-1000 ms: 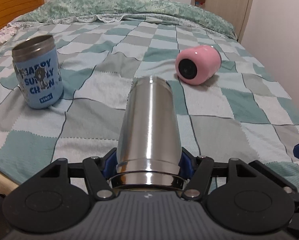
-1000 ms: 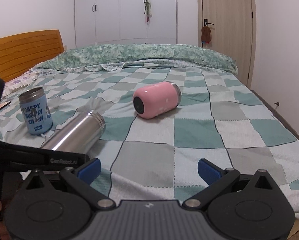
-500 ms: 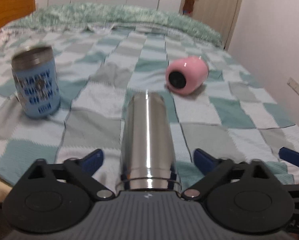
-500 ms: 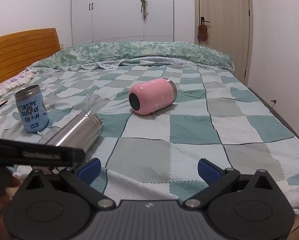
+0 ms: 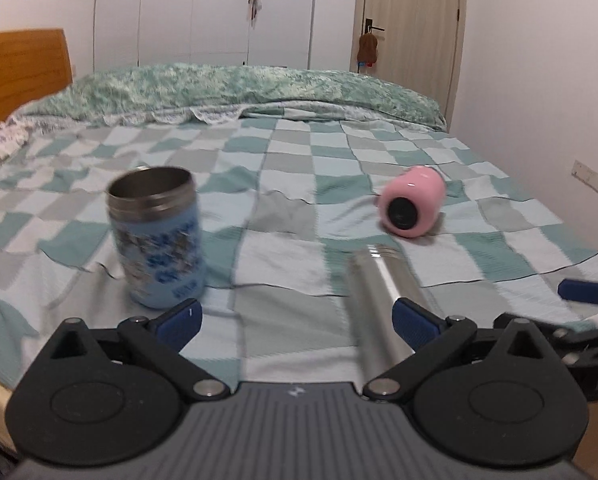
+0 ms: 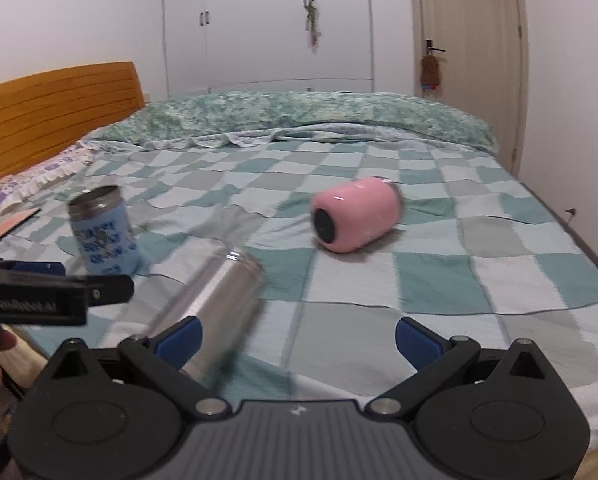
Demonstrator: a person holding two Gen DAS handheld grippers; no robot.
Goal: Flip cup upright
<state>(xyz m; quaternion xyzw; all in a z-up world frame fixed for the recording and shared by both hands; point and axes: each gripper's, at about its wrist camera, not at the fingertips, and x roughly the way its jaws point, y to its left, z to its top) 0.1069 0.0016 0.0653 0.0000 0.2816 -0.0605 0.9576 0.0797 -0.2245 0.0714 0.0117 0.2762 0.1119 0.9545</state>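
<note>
A steel cup (image 5: 383, 304) lies on its side on the checked bedspread, also in the right wrist view (image 6: 215, 304). My left gripper (image 5: 295, 320) is open and empty; the steel cup lies by its right finger, not between the jaws. A pink cup (image 5: 413, 206) lies on its side farther right, also in the right wrist view (image 6: 355, 214). A blue printed cup (image 5: 157, 236) stands upright at the left, also in the right wrist view (image 6: 103, 236). My right gripper (image 6: 299, 338) is open and empty near the bed's front edge.
The bed (image 6: 439, 280) fills both views, with a green quilt (image 6: 299, 118) at its far end and a wooden headboard (image 6: 55, 112) at the left. A door (image 6: 467, 60) and wall stand right.
My left gripper opened and let go of the steel cup, then drew back and swung left. The steel cup now lies loose on the bed. The right gripper shifted slightly.
</note>
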